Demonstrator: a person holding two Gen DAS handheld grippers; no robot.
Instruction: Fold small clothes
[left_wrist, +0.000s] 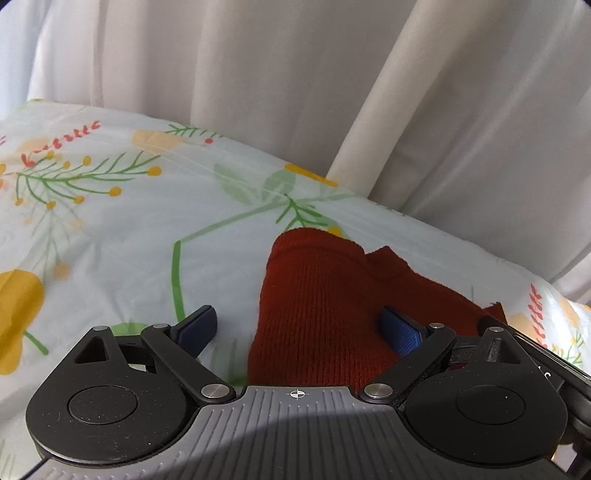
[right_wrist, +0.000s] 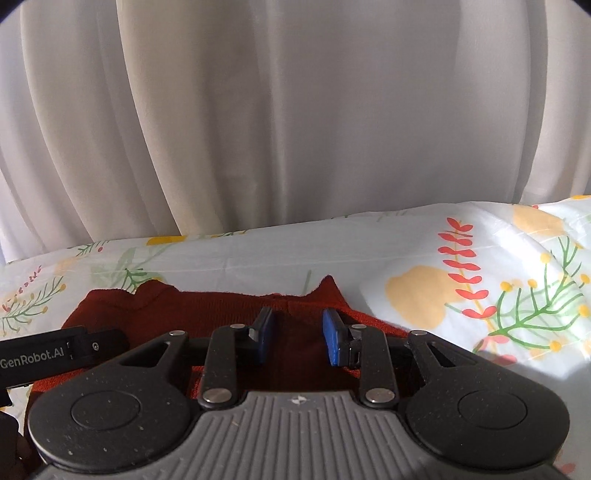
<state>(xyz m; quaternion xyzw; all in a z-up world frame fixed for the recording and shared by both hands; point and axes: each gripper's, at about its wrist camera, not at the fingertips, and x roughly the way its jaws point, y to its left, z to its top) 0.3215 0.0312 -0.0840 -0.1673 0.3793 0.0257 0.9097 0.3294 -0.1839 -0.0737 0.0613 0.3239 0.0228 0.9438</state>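
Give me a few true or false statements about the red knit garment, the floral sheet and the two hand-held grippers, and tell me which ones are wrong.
1. The red knit garment lies on a floral sheet. True.
2. The left hand-held gripper is clamped shut on the garment. False: its jaws stand wide apart, one finger over the sheet and one over the knit.
3. A pale curtain hangs behind the sheet. True.
4. The right hand-held gripper is over bare sheet, clear of the garment. False: it sits over the garment, jaws open with red knit showing between them.
5. The garment is blue. False: it is red; only the finger pads are blue.
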